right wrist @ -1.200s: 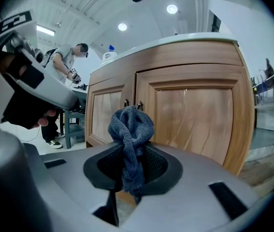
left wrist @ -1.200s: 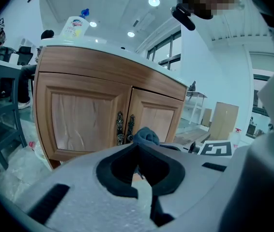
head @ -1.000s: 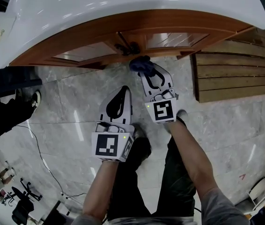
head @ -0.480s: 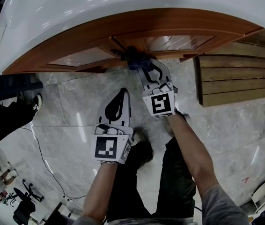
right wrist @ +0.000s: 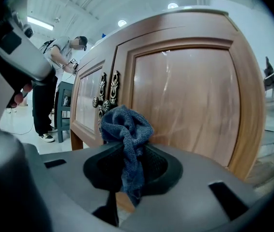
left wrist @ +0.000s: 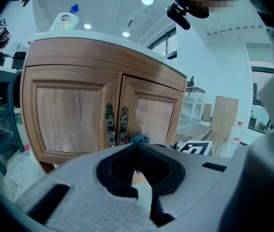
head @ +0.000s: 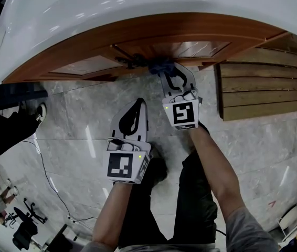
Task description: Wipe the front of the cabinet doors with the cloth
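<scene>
Right tongs [head: 170, 73], clamped on the blue cloth [head: 160, 64], have slid it off the 2 ornate handles [head: 130, 61] onto the right cabinet door [right wrist: 185, 100] just beside them: wiping looks under way. Left tongs [head: 137, 104] hang pressed together, empty, well back from the handles.

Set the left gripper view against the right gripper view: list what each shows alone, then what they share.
Left only: a white bottle on the countertop, and the left gripper shut and empty. Right only: a person standing beyond the cabinet, and the right gripper shut on the blue cloth. Both: the wooden cabinet doors, their ornate handles, and the cloth itself.
</scene>
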A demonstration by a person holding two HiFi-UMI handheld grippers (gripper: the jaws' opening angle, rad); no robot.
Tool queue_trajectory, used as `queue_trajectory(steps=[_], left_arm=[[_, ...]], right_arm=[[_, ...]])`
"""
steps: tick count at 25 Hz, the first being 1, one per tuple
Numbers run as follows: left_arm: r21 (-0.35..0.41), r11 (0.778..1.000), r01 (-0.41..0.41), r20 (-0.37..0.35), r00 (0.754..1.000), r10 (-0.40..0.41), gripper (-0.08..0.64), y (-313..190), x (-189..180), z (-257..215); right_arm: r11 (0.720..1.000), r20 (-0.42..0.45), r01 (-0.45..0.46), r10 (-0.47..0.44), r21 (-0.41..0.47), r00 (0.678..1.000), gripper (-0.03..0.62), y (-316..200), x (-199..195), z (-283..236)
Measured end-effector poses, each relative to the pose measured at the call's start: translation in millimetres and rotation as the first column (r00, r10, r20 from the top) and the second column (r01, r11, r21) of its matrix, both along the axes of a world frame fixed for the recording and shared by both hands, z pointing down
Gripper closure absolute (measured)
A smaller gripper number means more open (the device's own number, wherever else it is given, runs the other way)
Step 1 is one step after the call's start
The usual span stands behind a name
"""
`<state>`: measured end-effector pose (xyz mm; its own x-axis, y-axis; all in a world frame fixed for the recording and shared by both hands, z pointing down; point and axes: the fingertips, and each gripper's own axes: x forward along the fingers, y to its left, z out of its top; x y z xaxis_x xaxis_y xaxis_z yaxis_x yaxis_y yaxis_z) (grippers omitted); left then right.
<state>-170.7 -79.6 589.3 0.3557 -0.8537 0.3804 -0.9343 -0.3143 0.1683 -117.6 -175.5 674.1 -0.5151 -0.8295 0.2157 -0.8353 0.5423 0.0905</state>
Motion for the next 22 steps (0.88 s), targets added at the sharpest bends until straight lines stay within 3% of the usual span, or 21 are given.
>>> queue_trajectory(steps=[22], left_arm=[[-0.002, 0.995, -0.100, -0.001, 0.995, 0.100, 0.554, -10, 115, -3]], right_arm=[[0.994, -0.092, -0.102, 0.105, 0.038, 0.990, 0.516, -11, 151, -5]])
